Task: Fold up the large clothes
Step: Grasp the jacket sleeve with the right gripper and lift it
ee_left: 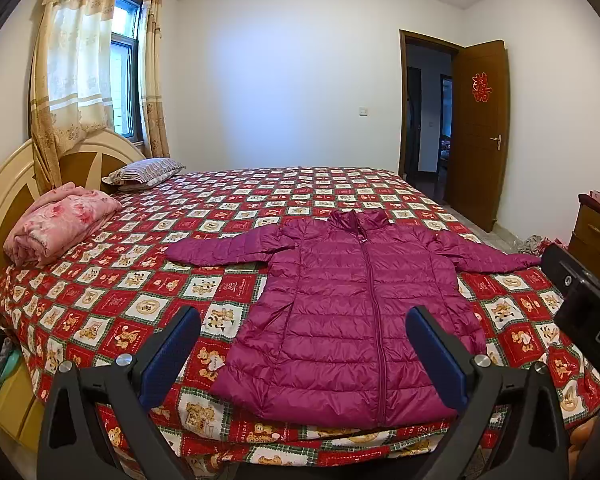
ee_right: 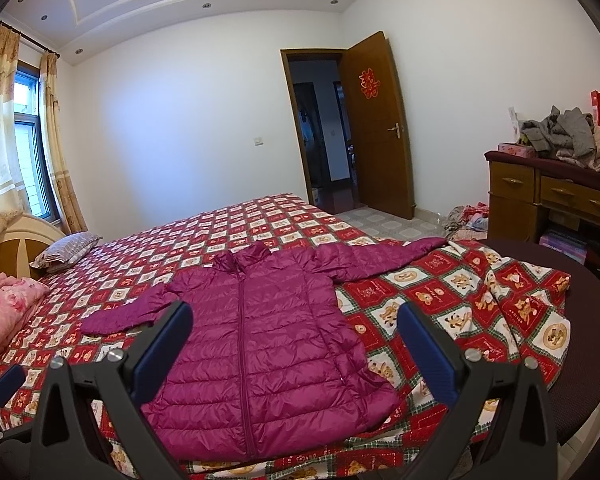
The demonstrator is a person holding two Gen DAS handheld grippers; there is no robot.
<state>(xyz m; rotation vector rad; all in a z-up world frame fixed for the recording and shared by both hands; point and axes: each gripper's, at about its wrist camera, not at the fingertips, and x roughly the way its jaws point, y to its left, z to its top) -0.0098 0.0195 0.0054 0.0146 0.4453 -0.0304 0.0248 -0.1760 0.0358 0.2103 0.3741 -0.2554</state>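
1. While both grippers hover above its near edge, the bed [ee_left: 148, 280] fills the space ahead of them under a red checked bedspread [ee_right: 460, 292] printed with bears.
2. The magenta puffer jacket [ee_left: 352, 312] lies flat and zipped on the bedspread directly ahead of both tools, hem nearest, collar farthest, sleeves spread to either side.
3. A folded pink blanket [ee_left: 60, 228] sits far ahead to the left, by the headboard, with a striped pillow [ee_left: 144, 172] beyond it.
4. The left gripper [ee_left: 300, 344] has its blue-padded fingers spread wide, holding nothing, the jacket's hem showing between them.
5. The right gripper [ee_right: 292, 344] is likewise spread and empty over the jacket's lower half.
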